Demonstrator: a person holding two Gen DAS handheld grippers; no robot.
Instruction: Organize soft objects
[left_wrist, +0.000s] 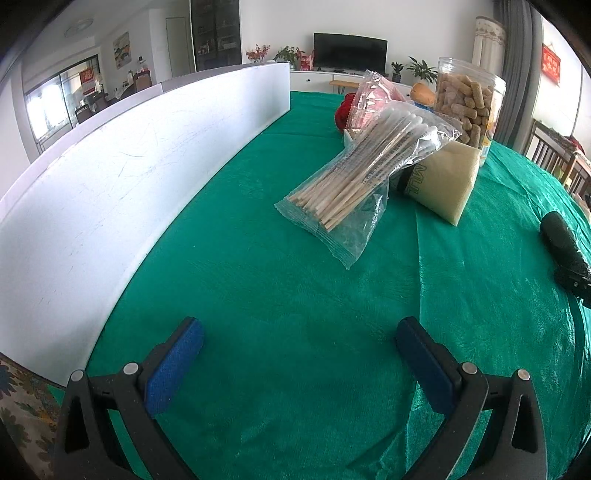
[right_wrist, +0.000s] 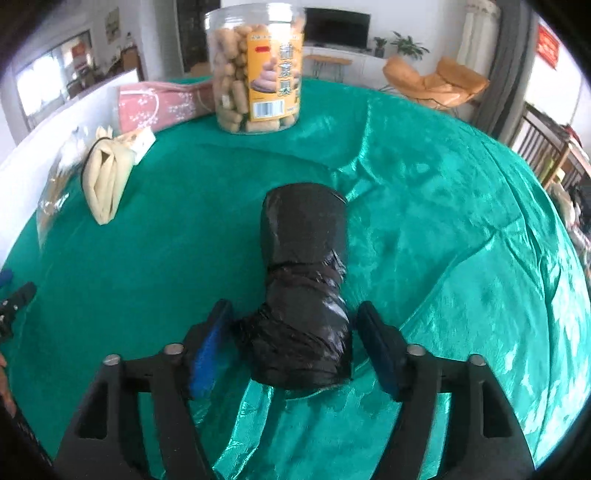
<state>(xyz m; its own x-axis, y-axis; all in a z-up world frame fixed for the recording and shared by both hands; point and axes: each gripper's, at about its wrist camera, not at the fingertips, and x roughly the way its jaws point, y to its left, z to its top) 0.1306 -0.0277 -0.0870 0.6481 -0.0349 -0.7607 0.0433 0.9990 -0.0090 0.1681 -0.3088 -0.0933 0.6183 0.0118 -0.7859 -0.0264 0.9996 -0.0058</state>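
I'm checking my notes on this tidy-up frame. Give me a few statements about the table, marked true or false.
1. The black roll lies between the right gripper fingers, pads clear of it. True.
2. The left gripper holds the swab bag. False: it is open and holds nothing, with the bag lying beyond it.
3. The snack jar stands upright. True.
4. The tablecloth is red. False: green.

Left gripper (left_wrist: 300, 365) — black plastic frame, silver rivets. Fingers carry blue textured pads (left_wrist: 173, 369). Right gripper (right_wrist: 295, 350) — identical build.
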